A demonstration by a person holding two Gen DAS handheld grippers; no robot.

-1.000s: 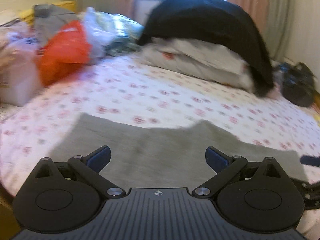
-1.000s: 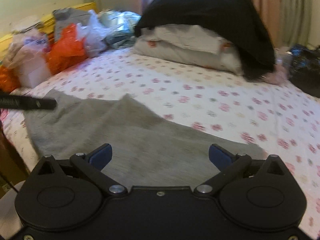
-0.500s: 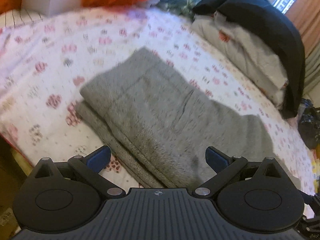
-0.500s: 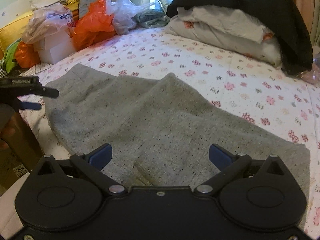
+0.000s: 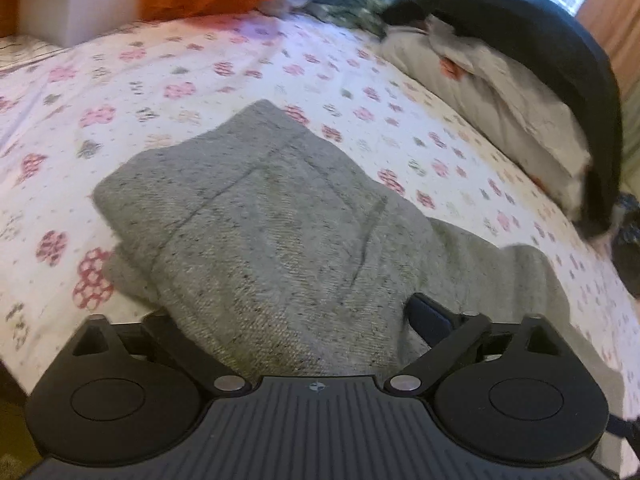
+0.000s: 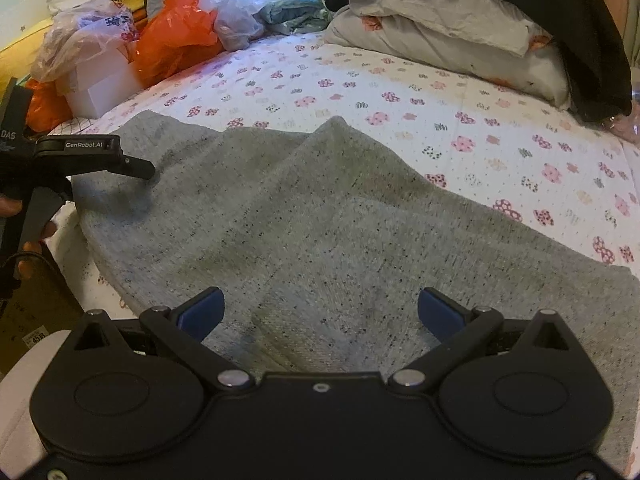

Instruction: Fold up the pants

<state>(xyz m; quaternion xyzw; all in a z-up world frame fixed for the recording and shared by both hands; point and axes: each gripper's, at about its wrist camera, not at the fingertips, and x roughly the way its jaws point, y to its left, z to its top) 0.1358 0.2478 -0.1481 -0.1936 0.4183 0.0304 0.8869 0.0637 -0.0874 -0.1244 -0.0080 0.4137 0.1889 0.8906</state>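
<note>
Left wrist view motion-blurred; the left gripper (image 5: pixel 316 316) shows only its right blue fingertip, the left one buried under grey cloth, so whether cloth is pinched cannot be told, though the fingers stand wide apart. Near edge of the pants (image 5: pixel 276 240) cut off behind the gripper body in both views. In the right wrist view the left gripper (image 6: pixel 136 168) enters from the left edge, its tip resting on the fabric's left end; its jaw gap is not visible from there. Grey flecked pants (image 6: pixel 320 232) lie flat on the flowered bedsheet (image 6: pixel 440 128) near the bed's front edge, long axis running left to right across the bed, one folded layer raising a peaked ridge toward the pillows (image 6: pixel 448 40). Right gripper (image 6: pixel 320 312) hovers over the near middle of the pants, fingers spread wide, cloth showing between them, nothing held. Orange bag (image 6: pixel 172 48) and white box (image 6: pixel 100 84) well apart at the far left.
</note>
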